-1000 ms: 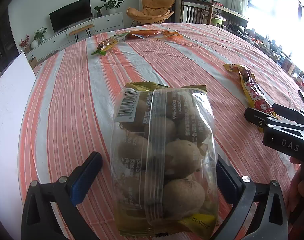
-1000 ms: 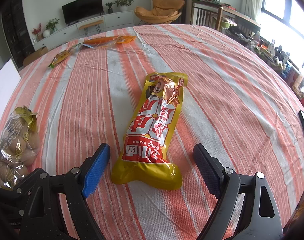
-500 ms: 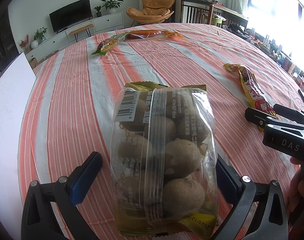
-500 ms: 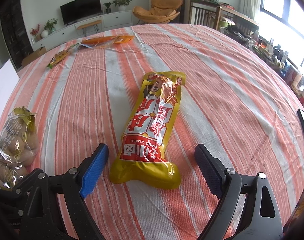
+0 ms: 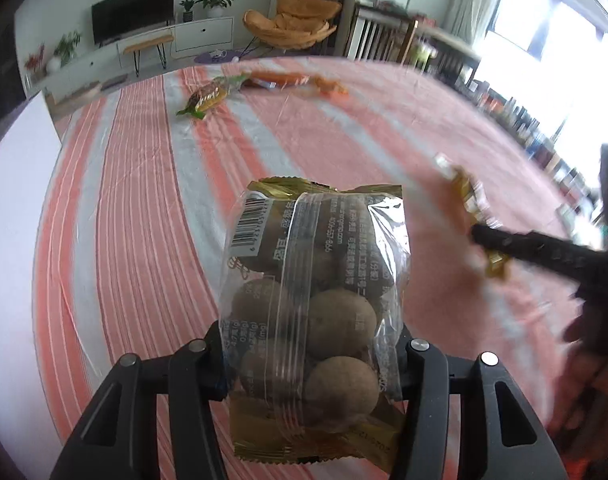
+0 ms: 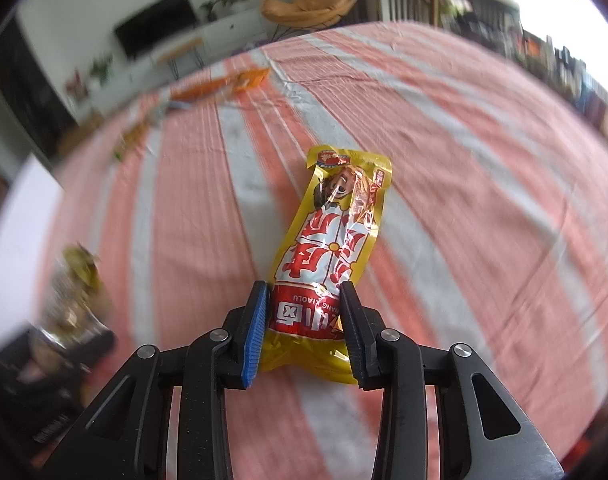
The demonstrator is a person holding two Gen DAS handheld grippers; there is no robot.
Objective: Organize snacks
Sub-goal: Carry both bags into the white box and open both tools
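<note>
A clear bag of round brown snacks with gold ends (image 5: 316, 264) stands between the fingers of my left gripper (image 5: 310, 344). Its jaws are closing and both pads press the bag's lower sides; the bag hangs a little above the striped cloth. The bag also shows as a blur, the bag (image 6: 76, 280), at the left of the right wrist view. My right gripper (image 6: 304, 300) is shut on the near end of a long yellow and red snack packet (image 6: 336, 232). The packet's far end reaches out over the table. In the left wrist view the same packet (image 5: 468, 196) shows blurred at the right.
The round table wears an orange and white striped cloth (image 5: 144, 240). At its far side lie a green and brown snack bar (image 5: 206, 98) and an orange packet (image 5: 292, 79). A white board (image 5: 12, 240) stands at the left edge. A person's hand (image 5: 592, 332) is at the right.
Both grippers were wide open around their packs and have closed on them. Both have risen a little, tilting, and the two packs have come up off the cloth.
</note>
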